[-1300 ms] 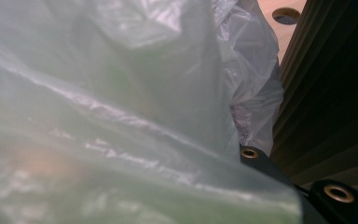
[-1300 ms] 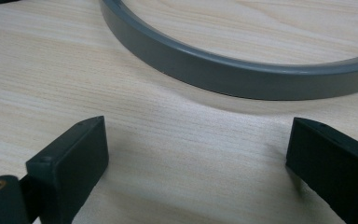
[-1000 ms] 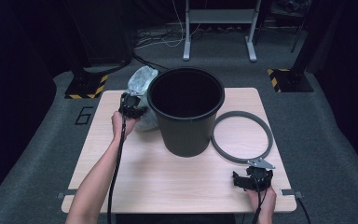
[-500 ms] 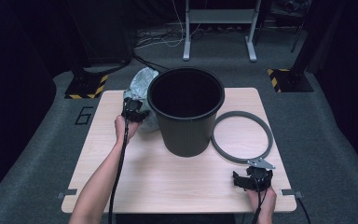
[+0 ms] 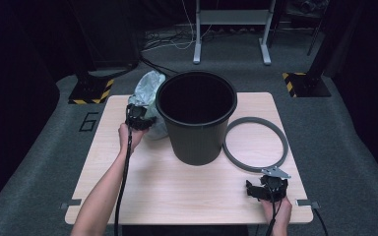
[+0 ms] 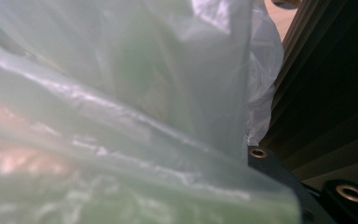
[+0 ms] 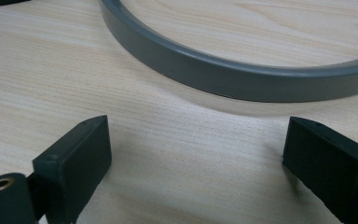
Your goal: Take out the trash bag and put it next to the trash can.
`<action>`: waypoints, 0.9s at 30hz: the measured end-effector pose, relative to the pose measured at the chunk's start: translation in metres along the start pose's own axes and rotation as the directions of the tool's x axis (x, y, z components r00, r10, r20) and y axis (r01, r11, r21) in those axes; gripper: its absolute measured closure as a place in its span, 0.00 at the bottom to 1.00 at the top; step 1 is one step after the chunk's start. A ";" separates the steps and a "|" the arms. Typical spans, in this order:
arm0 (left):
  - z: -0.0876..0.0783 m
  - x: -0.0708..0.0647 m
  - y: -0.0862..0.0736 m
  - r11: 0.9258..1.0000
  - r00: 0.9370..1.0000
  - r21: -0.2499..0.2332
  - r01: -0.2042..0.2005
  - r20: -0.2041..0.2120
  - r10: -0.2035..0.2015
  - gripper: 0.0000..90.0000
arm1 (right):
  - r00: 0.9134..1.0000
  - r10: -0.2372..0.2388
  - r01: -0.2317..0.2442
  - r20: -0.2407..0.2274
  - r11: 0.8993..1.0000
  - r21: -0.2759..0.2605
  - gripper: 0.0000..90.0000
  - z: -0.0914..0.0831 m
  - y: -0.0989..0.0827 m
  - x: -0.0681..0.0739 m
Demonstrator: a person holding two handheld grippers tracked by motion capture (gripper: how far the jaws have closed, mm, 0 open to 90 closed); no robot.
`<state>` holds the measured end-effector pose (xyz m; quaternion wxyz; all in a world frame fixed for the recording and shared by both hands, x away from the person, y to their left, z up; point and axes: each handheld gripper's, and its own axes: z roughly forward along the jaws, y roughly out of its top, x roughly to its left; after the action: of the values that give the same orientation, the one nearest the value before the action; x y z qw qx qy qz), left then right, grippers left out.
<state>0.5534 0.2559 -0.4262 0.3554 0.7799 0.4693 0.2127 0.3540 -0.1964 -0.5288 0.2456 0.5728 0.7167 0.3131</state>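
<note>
A translucent plastic bag [image 5: 147, 91] stands crumpled against the left side of a dark grey bin [image 5: 197, 142] on the table. My left gripper [image 5: 145, 120] is at the bag's lower side, shut on its film; the jaws have just been opening a little with the film still between them. In the left gripper view the bag [image 6: 121, 116] drapes over the jaws, and the bin's ribbed wall [image 6: 335, 93] rises at the right. My right gripper [image 5: 268, 179] rests open near the front right, just short of the grey ring [image 5: 248, 167]. Its jaws [image 7: 196, 144] stand wide apart with bare table between them, the ring [image 7: 223, 77] lying just beyond.
The light wooden table [image 5: 177, 196] has free surface in front of the bin. The person's left forearm [image 5: 103, 191] crosses the front left. Dark floor, yellow-black stand feet [image 5: 91, 91] and a metal frame [image 5: 231, 29] lie beyond the far edge.
The left hand has shifted slightly toward the bag and bin. The right gripper has stayed where it was.
</note>
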 end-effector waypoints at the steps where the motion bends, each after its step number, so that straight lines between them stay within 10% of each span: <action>1: 0.000 0.000 0.000 1.000 1.000 -0.002 0.001 0.003 -0.001 0.87 | 1.000 0.000 0.000 0.000 1.000 0.000 0.08 0.000 0.000 0.000; 14: -0.005 0.005 -0.002 1.000 1.000 -0.022 0.021 0.020 -0.021 0.86 | 1.000 0.001 -0.001 0.001 1.000 -0.001 0.08 0.000 0.000 0.000; 27: -0.019 0.006 -0.005 0.998 0.996 -0.005 0.067 0.060 -0.066 0.21 | 1.000 0.002 -0.002 0.003 1.000 -0.001 0.08 0.000 0.000 0.000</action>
<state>0.5407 0.2696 -0.4172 0.3791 0.7686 0.4832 0.1790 0.3540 -0.1964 -0.5289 0.2466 0.5737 0.7157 0.3129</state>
